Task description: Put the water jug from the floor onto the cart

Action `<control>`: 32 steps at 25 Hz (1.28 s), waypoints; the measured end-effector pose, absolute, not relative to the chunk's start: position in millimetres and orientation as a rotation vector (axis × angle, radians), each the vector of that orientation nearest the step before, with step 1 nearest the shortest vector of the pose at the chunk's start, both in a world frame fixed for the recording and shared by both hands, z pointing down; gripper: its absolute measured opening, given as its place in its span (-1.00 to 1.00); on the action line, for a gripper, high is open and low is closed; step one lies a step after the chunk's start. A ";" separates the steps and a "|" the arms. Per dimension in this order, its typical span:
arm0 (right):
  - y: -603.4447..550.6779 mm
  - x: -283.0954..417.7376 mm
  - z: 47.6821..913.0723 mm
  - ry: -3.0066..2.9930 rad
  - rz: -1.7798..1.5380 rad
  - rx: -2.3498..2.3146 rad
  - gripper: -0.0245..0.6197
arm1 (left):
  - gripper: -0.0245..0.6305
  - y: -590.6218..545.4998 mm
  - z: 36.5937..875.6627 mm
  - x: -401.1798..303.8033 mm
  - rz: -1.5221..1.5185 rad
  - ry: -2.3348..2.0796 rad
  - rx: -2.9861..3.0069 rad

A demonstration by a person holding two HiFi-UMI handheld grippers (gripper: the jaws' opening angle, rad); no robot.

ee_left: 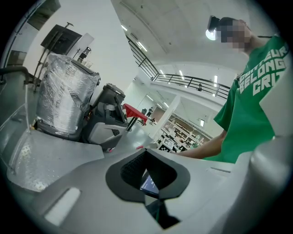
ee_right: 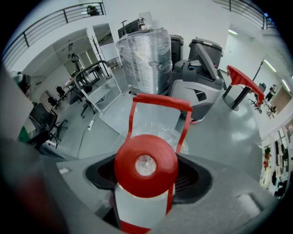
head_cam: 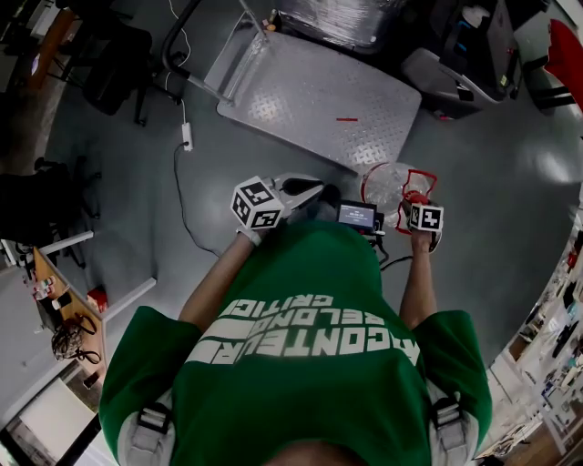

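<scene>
While the person stands just short of the cart, the right gripper (ee_right: pixel 146 183) points steeply down with its jaws set fairly wide about the neck of the jug (head_cam: pixel 387 182). The red cap (ee_right: pixel 145 163) sits right between them, and from how snugly the pads flank it I take that for a grip. Beside it the left gripper (head_cam: pixel 310 189) is closed on nothing, its jaws meeting along a seam, held nearly level and aimed across toward the jug. The jug's long axis runs down and away from the right gripper, with its red handle (ee_right: pixel 161 101) on the far side. It is over the floor (head_cam: pixel 492 182) just off the near right corner of the cart (head_cam: pixel 310 100); whether its base touches the floor I cannot tell. So the deck lies ahead and to the left of the jug, and the right hand is the one placed to carry it there. Farther back a wrapped load (head_cam: pixel 351 20) fills the cart's far end, so I'd expect the jug to land on the near deck.
</scene>
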State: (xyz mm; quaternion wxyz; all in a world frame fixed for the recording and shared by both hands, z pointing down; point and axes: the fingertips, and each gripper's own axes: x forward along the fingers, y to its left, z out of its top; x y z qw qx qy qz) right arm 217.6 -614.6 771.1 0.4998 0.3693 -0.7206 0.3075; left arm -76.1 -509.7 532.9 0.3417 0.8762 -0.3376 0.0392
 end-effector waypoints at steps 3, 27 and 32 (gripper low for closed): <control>-628.5 215.9 775.9 -1.750 0.736 0.879 0.02 | -0.90 -521.9 533.9 -70.6 0.098 -0.888 2.285; -712.2 155.5 772.0 -1.781 0.644 0.805 0.02 | -0.90 -564.3 535.2 -86.8 0.041 -0.911 2.265; -727.5 130.2 778.7 -1.784 0.632 0.771 0.02 | -0.90 -571.0 540.0 -102.1 0.042 -0.924 2.242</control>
